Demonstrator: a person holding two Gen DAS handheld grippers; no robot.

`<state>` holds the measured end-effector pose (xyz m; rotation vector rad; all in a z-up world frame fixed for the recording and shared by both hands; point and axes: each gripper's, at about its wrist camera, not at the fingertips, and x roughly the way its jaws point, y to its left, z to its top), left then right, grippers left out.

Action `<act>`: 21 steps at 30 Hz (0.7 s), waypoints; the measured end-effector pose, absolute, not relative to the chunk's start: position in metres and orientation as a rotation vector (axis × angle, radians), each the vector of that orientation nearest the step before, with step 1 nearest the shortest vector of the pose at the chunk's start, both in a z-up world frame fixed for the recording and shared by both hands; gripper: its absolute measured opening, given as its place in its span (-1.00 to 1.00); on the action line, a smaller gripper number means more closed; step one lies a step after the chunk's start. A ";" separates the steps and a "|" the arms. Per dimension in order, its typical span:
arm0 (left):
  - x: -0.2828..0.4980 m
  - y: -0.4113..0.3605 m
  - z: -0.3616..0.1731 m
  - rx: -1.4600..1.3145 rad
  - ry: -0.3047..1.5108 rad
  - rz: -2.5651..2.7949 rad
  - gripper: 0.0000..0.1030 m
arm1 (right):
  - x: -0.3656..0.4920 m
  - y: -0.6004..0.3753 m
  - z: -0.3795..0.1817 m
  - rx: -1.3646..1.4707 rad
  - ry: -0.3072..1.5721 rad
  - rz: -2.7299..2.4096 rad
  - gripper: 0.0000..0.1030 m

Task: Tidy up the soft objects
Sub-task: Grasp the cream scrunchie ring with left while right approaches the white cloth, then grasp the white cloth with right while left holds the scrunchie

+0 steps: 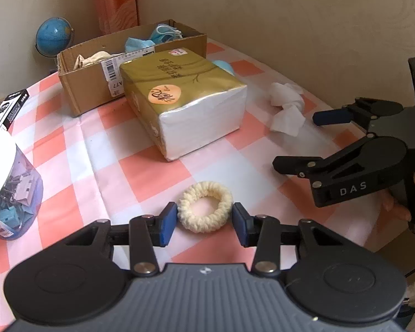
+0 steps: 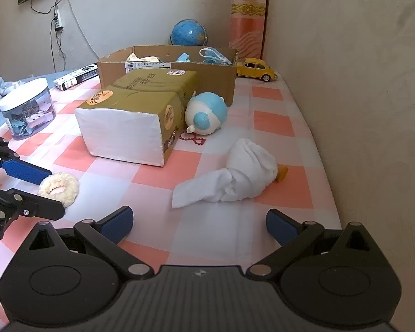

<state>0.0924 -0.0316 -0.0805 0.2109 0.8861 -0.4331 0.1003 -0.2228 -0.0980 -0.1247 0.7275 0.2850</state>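
Note:
A cream knitted scrunchie [image 1: 207,191] lies flat on the pink-and-white checked tablecloth [image 1: 152,171]. My left gripper [image 1: 204,215] has a blue pad against each side of it, pressing on the ring. The right wrist view shows the same grip at far left, on the scrunchie [image 2: 69,182]. A crumpled white cloth [image 2: 235,177] lies just ahead of my right gripper [image 2: 199,221], which stands wide open with nothing between its fingers. An open cardboard box [image 1: 88,88] at the back holds blue face masks [image 1: 163,34] and a beige cloth.
A gold tissue pack [image 1: 185,96] lies in front of the box. A blue-and-white round toy [image 2: 206,113] and red beads [image 2: 192,138] sit beside it. A clip jar [image 1: 11,179] stands left. A yellow toy car [image 2: 256,69], a globe [image 2: 189,33] and the wall bound the back and right.

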 end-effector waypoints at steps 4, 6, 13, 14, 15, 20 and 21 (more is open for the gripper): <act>0.096 -0.024 -0.080 0.224 0.879 -0.375 -0.17 | 0.100 -0.222 -0.098 -0.124 0.728 0.282 1.00; 0.097 -0.019 -0.080 0.206 0.885 -0.366 -0.17 | 0.100 -0.222 -0.098 -0.125 0.728 0.282 1.00; 0.097 -0.017 -0.080 0.194 0.883 -0.364 -0.16 | 0.115 -0.225 -0.097 -0.133 0.737 0.291 1.00; 0.097 -0.016 -0.080 0.191 0.883 -0.366 -0.16 | 0.118 -0.227 -0.097 -0.133 0.738 0.291 1.00; 0.097 -0.016 -0.080 0.187 0.883 -0.367 -0.16 | 0.121 -0.227 -0.097 -0.134 0.739 0.291 1.00; 0.098 -0.015 -0.080 0.177 0.883 -0.370 -0.16 | 0.138 -0.226 -0.098 -0.140 0.744 0.305 1.00; 0.098 -0.015 -0.080 0.176 0.883 -0.370 -0.16 | 0.140 -0.225 -0.098 -0.141 0.745 0.306 1.00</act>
